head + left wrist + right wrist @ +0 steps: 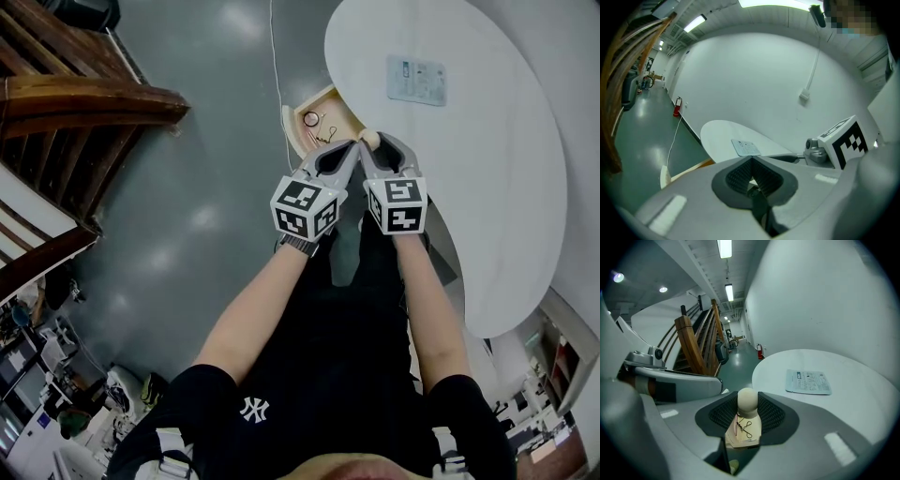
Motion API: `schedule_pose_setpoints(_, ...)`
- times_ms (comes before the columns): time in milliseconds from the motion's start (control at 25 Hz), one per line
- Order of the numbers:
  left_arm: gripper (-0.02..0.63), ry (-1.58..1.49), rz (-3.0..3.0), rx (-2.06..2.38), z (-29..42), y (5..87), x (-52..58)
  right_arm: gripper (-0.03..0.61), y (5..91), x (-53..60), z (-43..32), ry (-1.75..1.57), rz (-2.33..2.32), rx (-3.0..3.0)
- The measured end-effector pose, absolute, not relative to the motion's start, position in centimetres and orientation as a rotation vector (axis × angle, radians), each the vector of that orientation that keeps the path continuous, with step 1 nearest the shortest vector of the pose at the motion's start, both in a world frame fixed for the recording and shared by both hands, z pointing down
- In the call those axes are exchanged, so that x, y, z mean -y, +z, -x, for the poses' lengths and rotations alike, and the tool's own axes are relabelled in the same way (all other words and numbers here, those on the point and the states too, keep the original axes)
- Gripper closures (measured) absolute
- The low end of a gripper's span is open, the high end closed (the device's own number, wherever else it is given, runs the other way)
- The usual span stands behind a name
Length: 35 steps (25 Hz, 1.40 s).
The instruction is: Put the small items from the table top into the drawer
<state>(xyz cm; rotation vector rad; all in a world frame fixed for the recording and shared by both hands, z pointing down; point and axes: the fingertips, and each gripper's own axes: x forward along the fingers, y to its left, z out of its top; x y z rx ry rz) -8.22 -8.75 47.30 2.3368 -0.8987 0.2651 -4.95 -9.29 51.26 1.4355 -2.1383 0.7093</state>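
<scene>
The wooden drawer stands open at the left edge of the white oval table. Inside it lie a pink ring and a thin wire piece. My right gripper is shut on the drawer's round beige knob. In the right gripper view the knob sits between the ribbed pads of the right gripper, with the drawer's contents showing below it. My left gripper sits just left of the knob. In its own view the left gripper has its pads together with nothing between them.
A printed sheet lies flat on the table top. A wooden stair rail runs along the left, and a white cable trails over the grey floor beside the drawer. The person's arms and body fill the lower middle.
</scene>
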Motion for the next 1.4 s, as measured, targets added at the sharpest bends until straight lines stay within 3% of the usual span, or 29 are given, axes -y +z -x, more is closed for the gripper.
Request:
schedule_pose_setpoints(560, 0.614, 0.261, -2.254, 1.004, 13.9, 52.1, 10.6, 0.422, 57.1, 10.8, 10.6, 0.688, -1.277, 2.164)
schedule_pose_setpoints(1400, 0.614, 0.232, -2.213, 1.056, 14.6, 58.4, 13.8, 0.416, 69.2, 11.7, 12.1, 0.731, -1.118, 2.069)
